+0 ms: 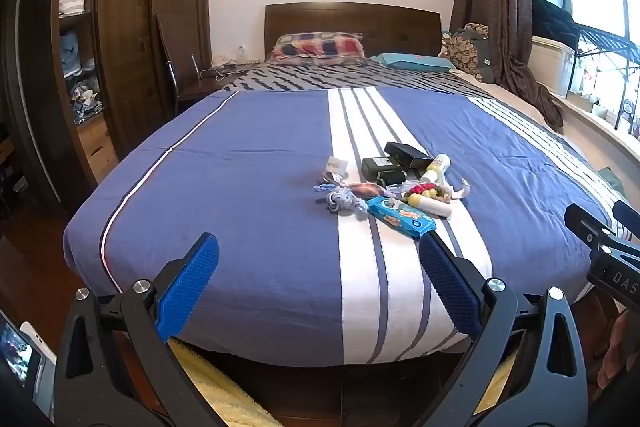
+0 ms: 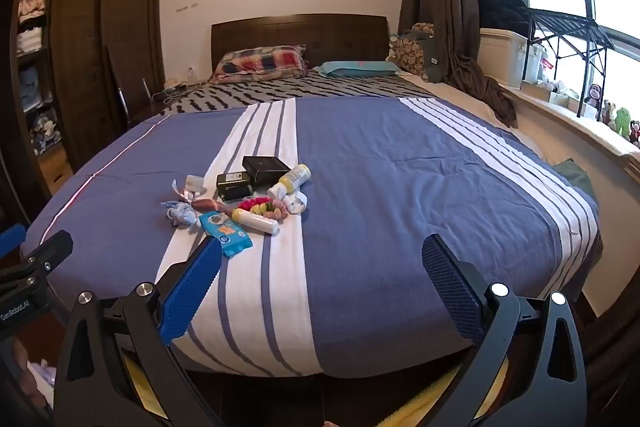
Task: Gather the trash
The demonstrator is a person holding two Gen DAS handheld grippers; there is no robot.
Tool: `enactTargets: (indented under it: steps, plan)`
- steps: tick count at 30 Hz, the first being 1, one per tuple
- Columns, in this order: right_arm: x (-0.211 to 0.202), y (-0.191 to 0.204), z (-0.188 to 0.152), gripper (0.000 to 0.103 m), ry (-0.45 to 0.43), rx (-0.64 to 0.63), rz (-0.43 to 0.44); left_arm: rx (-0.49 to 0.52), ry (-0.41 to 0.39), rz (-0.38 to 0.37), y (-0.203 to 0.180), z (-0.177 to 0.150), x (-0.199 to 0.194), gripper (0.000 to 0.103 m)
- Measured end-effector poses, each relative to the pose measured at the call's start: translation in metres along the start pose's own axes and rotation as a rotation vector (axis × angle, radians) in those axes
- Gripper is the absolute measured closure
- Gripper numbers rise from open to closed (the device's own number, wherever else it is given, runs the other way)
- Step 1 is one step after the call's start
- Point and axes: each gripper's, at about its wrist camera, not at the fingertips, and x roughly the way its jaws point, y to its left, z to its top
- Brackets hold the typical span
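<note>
The bed (image 1: 256, 163), spread with a blue cover crossed by white stripes, fills both views and carries everything the task concerns. At its head edge lie a plaid pillow (image 1: 318, 47) and a teal pillow (image 1: 412, 62), well apart from the clutter, against a dark wooden headboard (image 1: 352, 23). The trash sits as one loose cluster on the central white stripe, nearer the foot edge than the head, probably dumped there together so that it can be picked off piece by piece. Within it, two dark boxes (image 2: 256, 173) lie at the far side, touching each other; a blue wipes packet (image 2: 225, 231) lies nearest the foot edge; a white tube with a yellow cap (image 2: 256, 220) rests just beside it; a small yellow-and-white bottle (image 2: 291, 179) leans against the boxes; colourful hair ties (image 2: 264, 207) and tangled ribbon scraps (image 2: 182, 213) fill the gaps. The left hand-held gripper (image 1: 318, 281) and the right hand-held gripper (image 2: 322, 283) both hover off the foot edge with jaws spread fully wide and nothing between them, tilted down toward the pile. Broad bare cover lies on every side of the cluster, so an approach from the foot edge looks unobstructed; the wipes packet seems the easiest first reach.
</note>
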Motion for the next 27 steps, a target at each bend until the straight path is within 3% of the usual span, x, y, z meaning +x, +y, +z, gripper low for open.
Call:
enactTargets:
  steps: [27]
  plan:
    - [-0.0040, 0.0002, -0.0003, 0.003, -0.013, 0.004, 0.013, -0.002, -0.011, 0.005, -0.0003, 0.0045, -0.0065, 0.008]
